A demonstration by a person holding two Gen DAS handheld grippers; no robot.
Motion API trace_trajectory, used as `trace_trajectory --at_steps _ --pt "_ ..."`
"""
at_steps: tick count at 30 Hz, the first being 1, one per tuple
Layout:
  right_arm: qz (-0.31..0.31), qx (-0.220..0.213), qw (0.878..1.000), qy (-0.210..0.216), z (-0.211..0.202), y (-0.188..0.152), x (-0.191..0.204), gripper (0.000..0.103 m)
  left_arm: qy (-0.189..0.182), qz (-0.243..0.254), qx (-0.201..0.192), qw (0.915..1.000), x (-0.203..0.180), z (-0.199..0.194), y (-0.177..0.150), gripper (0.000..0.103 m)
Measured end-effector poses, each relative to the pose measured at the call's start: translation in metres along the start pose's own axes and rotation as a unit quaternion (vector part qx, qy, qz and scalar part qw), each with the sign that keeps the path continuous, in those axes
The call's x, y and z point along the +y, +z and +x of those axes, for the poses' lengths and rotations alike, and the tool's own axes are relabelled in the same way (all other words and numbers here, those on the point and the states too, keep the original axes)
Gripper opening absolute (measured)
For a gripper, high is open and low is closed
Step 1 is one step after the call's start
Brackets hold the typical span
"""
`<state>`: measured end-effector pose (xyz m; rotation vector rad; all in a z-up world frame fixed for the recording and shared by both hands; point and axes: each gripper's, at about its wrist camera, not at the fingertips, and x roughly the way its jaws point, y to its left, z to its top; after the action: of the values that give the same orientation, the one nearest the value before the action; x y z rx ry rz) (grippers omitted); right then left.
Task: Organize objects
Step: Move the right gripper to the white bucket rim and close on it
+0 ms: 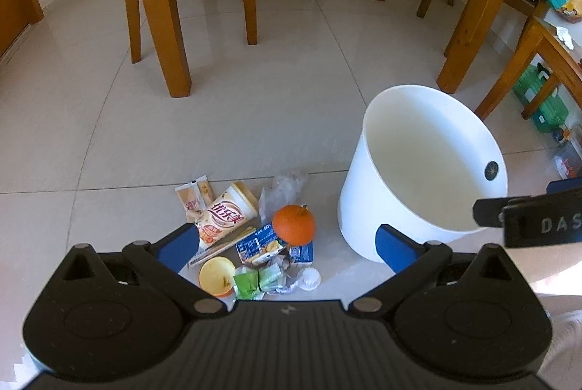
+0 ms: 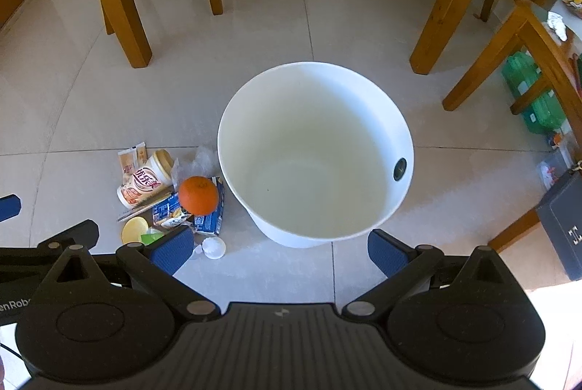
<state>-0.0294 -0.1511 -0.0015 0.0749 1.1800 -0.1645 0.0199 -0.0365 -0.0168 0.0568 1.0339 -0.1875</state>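
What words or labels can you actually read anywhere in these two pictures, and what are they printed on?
"DAS": right gripper's body, cut off by the picture's edge.
"优乐美": cup lying on the floor.
"enRob": left gripper's body, cut off at both ends.
Blue carton: print too small to read.
Sachets: print blurred.
Dark box: pale mark, not readable.

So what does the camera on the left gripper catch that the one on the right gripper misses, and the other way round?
Only the left wrist view shows the green wrapper in full and the yellow lid unblocked, close below the open left gripper. Only the right wrist view looks straight down to the bucket's bare bottom, and shows a dark box at its right edge, past the open right gripper. Both show the white bucket, the orange, the printed cup, the floor litter and the wooden chair legs.
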Motion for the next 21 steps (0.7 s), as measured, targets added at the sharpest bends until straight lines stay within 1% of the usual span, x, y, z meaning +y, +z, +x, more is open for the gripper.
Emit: trace_trajectory --at_steps 6,11,14,17,19,21 --pt "-0.009 -0.013 1.0 -0.008 0.016 0.017 -0.007 0.103 0.013 -0.005 -0.009 0.9999 0.003 0.021 0.003 0.102" --pt "0.017 -0.04 0.999 -0.016 0.029 0.033 -0.026 0.103 0.025 0.002 -0.03 0.9992 0.005 0.035 0.0 0.102" --pt "0.045 -0.067 0.996 -0.034 0.032 0.04 -0.044 0.103 0.033 0.012 -0.032 0.9989 0.005 0.043 -0.003 0.102" --pt "0.063 -0.084 0.994 -0.043 0.038 0.045 -0.063 0.103 0.043 0.026 -0.036 0.9981 0.002 0.049 -0.007 0.102" --pt "0.059 -0.087 0.993 -0.054 0.046 0.048 -0.074 0.103 0.04 0.035 -0.036 0.998 0.0 0.054 -0.01 0.102" --pt "0.047 -0.078 0.993 -0.07 0.056 0.051 -0.08 0.103 0.036 0.042 -0.036 0.9978 -0.002 0.059 -0.013 0.102"
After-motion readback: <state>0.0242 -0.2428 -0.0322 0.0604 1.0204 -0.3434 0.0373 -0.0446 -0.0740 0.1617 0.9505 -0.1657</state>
